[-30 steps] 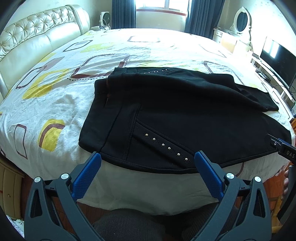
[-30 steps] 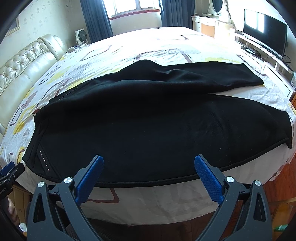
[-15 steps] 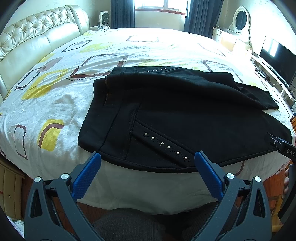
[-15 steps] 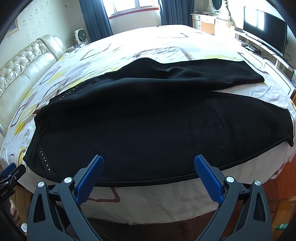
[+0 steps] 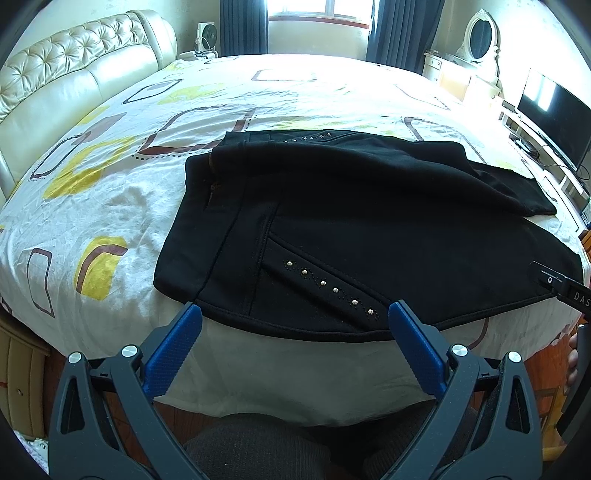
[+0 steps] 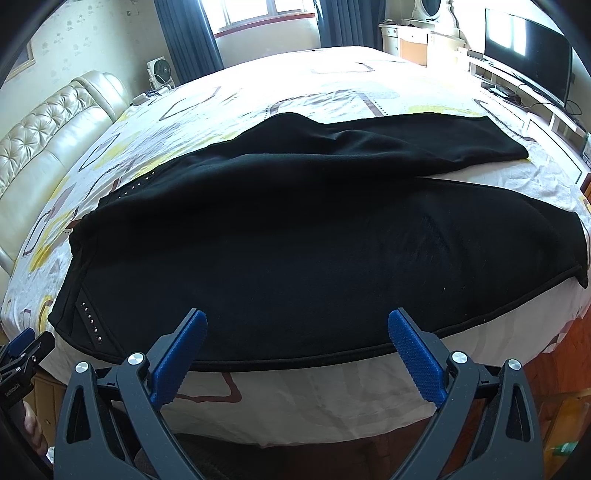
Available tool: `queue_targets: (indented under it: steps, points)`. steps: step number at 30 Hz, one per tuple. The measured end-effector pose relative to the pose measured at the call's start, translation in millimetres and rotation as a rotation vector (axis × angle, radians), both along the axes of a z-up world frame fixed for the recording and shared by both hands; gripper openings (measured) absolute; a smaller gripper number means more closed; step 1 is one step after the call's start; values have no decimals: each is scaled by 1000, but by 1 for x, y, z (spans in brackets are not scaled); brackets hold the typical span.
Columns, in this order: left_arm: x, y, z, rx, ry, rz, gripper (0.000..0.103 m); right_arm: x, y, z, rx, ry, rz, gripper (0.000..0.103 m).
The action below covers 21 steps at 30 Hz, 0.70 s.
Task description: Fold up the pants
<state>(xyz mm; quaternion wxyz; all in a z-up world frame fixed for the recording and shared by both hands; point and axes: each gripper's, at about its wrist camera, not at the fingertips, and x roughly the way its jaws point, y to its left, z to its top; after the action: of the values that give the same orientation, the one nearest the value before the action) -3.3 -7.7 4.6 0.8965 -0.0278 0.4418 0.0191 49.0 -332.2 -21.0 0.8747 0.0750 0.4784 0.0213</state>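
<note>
Black pants [image 5: 362,229] lie spread flat on the bed, waistband to the left, legs running right; a row of metal studs [image 5: 332,290] marks the near pocket. They also fill the right wrist view [image 6: 314,240], with the two legs apart at the far right. My left gripper [image 5: 293,321] is open and empty, just short of the pants' near edge at the pocket. My right gripper [image 6: 295,328] is open and empty at the near edge of the front leg.
The bed [image 5: 110,206] has a white patterned sheet and a tufted cream headboard [image 5: 74,74] at left. A TV [image 6: 524,51] on a low stand and a dresser with an oval mirror [image 5: 480,33] are at right. A small fan [image 6: 160,70] stands by the curtains.
Both grippers have drawn back slightly and risen a little; the pants look a bit farther away. The pants themselves have not moved.
</note>
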Motion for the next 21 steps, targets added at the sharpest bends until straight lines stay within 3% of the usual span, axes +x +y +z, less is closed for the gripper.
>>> queue_targets:
  steps: [21]
  points:
    - [-1, -2, -3, 0, 3, -4, 101, 0, -1, -2, 23, 19, -10, 98]
